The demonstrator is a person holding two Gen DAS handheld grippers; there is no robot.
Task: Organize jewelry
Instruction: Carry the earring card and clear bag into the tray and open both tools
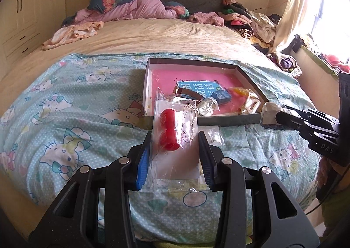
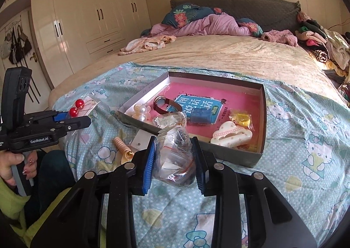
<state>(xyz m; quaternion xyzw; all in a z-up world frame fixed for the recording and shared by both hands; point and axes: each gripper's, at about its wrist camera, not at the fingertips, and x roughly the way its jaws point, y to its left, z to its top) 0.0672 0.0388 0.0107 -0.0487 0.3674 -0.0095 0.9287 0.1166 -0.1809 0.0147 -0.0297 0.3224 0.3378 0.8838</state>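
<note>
The left gripper (image 1: pixel 175 140) has its jaws clamped on a clear bag of red earrings (image 1: pixel 168 134); the right gripper (image 2: pixel 174 149) has its jaws clamped on a crumpled clear bag (image 2: pixel 175 156), both held above the bed (image 2: pixel 218 55) near the box (image 2: pixel 261 112).

bag contents (image 2: pixel 175 156): unclear (crumpled) | box (image 1: pixel 229 120) front: pt hidden

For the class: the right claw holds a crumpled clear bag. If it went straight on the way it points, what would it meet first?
Probably the near wall of the open box, just ahead of the right claw and its bag; depth is hard to judge.
</note>
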